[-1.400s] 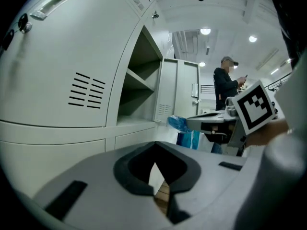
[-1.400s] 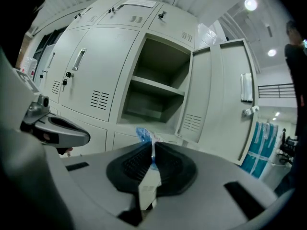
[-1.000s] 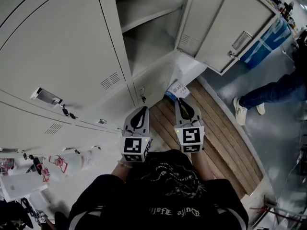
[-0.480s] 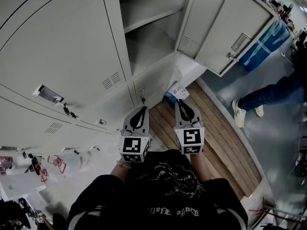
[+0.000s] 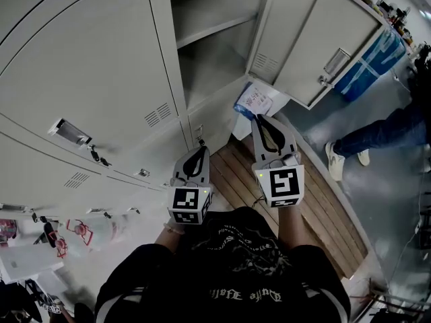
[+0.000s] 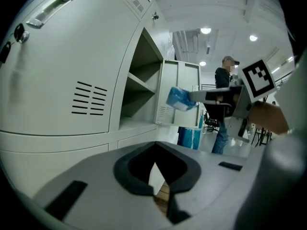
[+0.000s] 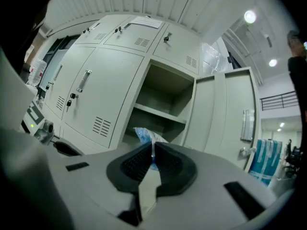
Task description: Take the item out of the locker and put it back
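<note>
My right gripper [image 5: 264, 118] is shut on a blue and white packet [image 5: 254, 101], held up in front of the lower edge of the open locker compartment [image 5: 209, 59]. In the right gripper view the packet [image 7: 145, 134] sticks out past the closed jaws [image 7: 152, 150], with the compartment's shelf [image 7: 158, 114] behind it. The left gripper view shows the packet [image 6: 181, 98] in the air beside the locker opening. My left gripper [image 5: 200, 153] hangs lower, in front of the closed lower lockers, shut with nothing in it [image 6: 156, 147].
The locker door [image 5: 323, 39] stands swung open to the right. Closed grey lockers [image 5: 81, 66] fill the left. A wooden platform [image 5: 303, 200] lies underfoot. A person in jeans [image 5: 377, 136] stands at the right near blue bins [image 5: 374, 56].
My right gripper has risen with the packet, from near the floor by the lower lockers up toward the open compartment. The left gripper has stayed where it was.
</note>
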A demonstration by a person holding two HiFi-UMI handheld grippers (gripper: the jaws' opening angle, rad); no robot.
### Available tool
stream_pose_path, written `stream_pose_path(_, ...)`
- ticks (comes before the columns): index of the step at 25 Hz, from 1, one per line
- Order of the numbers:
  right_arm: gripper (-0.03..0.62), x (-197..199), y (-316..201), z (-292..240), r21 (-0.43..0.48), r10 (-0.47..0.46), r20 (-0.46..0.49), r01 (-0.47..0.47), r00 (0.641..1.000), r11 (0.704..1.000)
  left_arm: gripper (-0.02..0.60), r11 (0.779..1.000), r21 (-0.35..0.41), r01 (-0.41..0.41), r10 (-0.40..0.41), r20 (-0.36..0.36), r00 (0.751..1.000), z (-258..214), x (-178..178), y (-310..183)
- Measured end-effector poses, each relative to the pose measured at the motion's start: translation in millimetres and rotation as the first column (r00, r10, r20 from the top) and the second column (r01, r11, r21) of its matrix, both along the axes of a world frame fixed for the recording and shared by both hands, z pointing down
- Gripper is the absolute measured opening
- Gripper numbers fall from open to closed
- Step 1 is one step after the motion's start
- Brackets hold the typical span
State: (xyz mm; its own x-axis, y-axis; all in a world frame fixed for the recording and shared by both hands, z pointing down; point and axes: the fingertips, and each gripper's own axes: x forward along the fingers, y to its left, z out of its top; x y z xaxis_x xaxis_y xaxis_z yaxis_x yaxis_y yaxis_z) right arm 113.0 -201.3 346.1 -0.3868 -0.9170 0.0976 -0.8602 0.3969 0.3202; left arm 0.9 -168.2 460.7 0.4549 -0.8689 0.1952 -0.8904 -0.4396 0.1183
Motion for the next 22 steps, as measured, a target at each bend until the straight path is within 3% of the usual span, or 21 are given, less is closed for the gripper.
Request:
stream_pose_path(11, 0.018, -24.3, -45.1, -74.8, 0.149, -0.117, -0.053, 0.124, 0.992, 0.981, 0.006, 0.996, -0.053, -0.068, 0.069, 0.024, 0.997, 11.2, 12.2, 5.8)
stream_pose_path(16, 0.018, -48.6, -63.7, -104.2, 0.221, -0.149, -0.152, 0.181, 0.977, 0.958, 0.006, 0.997, -0.046, -0.068, 0.066, -0.034, 0.997, 5.9, 11.9, 1.5)
stream_pose_path(22, 0.018, -71.9, -93.8, -123.2, 0.241, -0.183, -0.211, 0.233, 0.960, 0.942, 0.006, 0.997, -0.063, -0.044, 0.041, -0.055, 0.998, 11.9, -2.1, -6.6)
